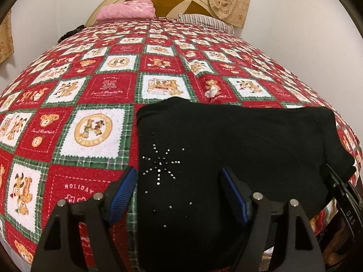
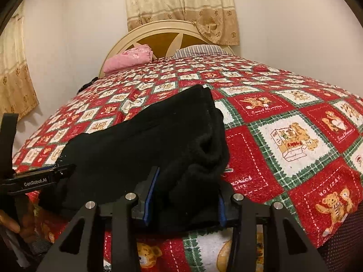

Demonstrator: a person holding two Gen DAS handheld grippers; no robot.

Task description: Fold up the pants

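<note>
The black pants [image 1: 226,149] lie folded into a thick rectangle near the front edge of the bed, with a rhinestone star on the left part. My left gripper [image 1: 179,181] is open, its blue-padded fingers [image 1: 123,190] straddling the pants' left edge just above the fabric. In the right wrist view the pants [image 2: 140,140] bulge at the near right end. My right gripper [image 2: 185,195] has its jaws apart around that bunched end of the pants; I cannot tell if the pads press it. The left gripper [image 2: 63,172] shows at the far left of that view.
The bed [image 1: 90,104] carries a red, white and green teddy-bear quilt. A pink folded cloth [image 1: 127,10] and a striped pillow [image 1: 204,21] lie by the headboard [image 2: 158,36]. Curtains [image 2: 181,2] hang behind. The bed's front edge runs right beneath both grippers.
</note>
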